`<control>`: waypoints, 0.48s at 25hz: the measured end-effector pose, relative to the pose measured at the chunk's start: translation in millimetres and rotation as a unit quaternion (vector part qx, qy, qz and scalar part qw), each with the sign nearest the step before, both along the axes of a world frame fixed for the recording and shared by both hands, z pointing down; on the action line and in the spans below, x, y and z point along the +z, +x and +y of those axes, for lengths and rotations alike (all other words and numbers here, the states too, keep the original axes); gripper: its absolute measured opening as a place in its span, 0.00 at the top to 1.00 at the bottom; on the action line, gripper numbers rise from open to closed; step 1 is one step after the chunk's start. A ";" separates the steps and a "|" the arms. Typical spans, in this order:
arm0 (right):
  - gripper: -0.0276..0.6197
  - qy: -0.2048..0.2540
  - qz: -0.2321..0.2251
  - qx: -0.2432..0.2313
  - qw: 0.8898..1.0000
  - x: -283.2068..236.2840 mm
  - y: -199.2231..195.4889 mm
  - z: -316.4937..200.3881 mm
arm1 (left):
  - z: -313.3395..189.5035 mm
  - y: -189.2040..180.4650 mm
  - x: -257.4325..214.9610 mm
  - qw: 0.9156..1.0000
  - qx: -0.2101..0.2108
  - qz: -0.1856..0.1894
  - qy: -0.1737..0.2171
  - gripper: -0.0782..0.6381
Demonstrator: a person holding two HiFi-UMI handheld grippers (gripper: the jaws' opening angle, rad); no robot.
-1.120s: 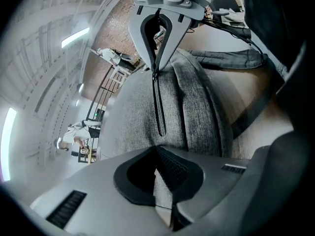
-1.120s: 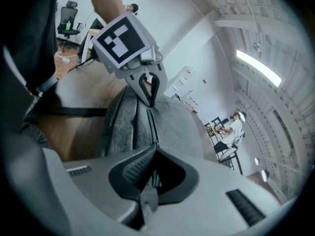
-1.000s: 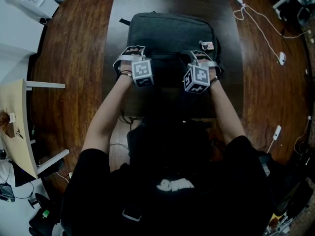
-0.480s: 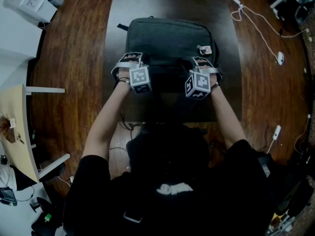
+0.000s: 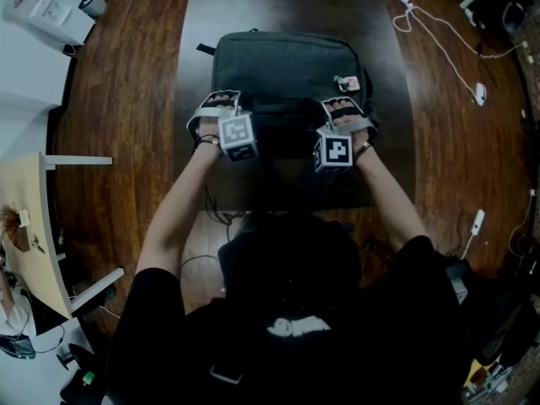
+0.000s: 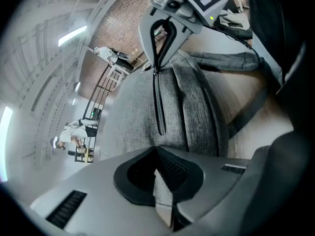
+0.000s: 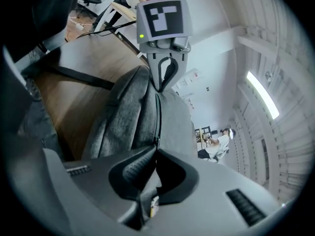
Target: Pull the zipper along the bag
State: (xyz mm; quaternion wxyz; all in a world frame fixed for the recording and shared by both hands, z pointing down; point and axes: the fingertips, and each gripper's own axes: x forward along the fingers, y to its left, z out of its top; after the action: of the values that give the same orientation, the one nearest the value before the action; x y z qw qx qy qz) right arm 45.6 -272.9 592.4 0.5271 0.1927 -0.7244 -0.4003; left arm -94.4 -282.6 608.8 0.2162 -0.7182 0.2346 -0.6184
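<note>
Grey bag (image 5: 287,57) lies at twelve o'clock on dark wooden tabletop (image 5: 126,99); left gripper (image 5: 221,99) pinches its fabric, right gripper (image 5: 342,105) clenches the zipper (image 7: 158,117); white cable (image 5: 439,36) at two o'clock.

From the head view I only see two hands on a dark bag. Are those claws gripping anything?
Observer: Yes. The left gripper is shut on a fold of the bag cloth.
Visitor: And the other one?
Observer: The right gripper is shut too, apparently on the slider at its tips.
Visitor: Slider of what?
Observer: Of the zipper, which runs in a straight line from one gripper to the other.
</note>
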 end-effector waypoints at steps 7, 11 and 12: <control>0.92 0.063 0.052 -0.036 0.996 4.5 2.1 0.2 | -10.0 55.6 -21.1 0.999 0.012 0.035 0.031 0.89; 0.92 0.073 0.047 -0.046 0.995 6.8 5.5 1.1 | -10.3 62.9 -14.4 0.999 0.019 0.010 0.036 0.89; 0.92 0.073 0.042 -0.045 0.995 7.2 7.1 1.5 | -9.6 64.4 -14.3 0.999 0.018 0.013 0.036 0.89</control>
State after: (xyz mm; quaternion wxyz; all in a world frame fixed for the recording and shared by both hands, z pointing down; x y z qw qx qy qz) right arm 52.7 -271.5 599.5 0.5231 0.1805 -0.6784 -0.4833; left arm -30.0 -292.2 594.4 0.2504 -0.7221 0.2466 -0.5959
